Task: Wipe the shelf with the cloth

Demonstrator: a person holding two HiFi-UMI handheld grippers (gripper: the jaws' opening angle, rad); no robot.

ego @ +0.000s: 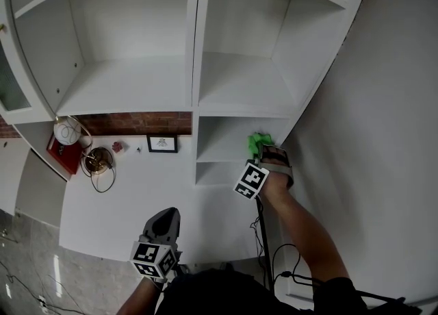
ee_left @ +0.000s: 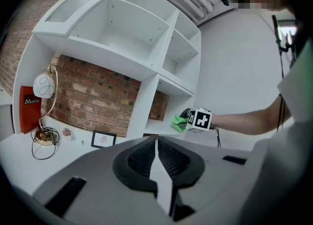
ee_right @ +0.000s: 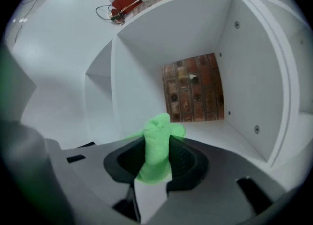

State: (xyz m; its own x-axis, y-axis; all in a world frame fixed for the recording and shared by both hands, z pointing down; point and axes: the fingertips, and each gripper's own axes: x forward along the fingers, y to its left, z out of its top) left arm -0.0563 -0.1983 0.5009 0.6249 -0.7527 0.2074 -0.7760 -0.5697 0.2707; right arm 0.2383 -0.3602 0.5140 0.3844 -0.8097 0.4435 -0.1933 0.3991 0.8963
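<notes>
A bright green cloth (ego: pixel 258 142) is bunched between the jaws of my right gripper (ego: pixel 264 150), which is shut on it. The gripper reaches into the low right compartment of the white shelf unit (ego: pixel 220 146), and the cloth sits at that shelf's front right. In the right gripper view the cloth (ee_right: pixel 157 146) sticks up past the pads, over the white shelf floor (ee_right: pixel 215 132) and before a brick back wall. My left gripper (ego: pixel 166 215) hangs low over the white counter, shut and holding nothing. The left gripper view shows the cloth (ee_left: pixel 178 121) far ahead.
On the counter (ego: pixel 137 200) at left lie a red book (ego: pixel 59 154), a lamp with a white globe (ego: pixel 67 132) and brass base (ego: pixel 98 160), and a small framed picture (ego: pixel 162 144). A black cable (ego: pixel 263 238) hangs by the right arm. A grey wall lies right.
</notes>
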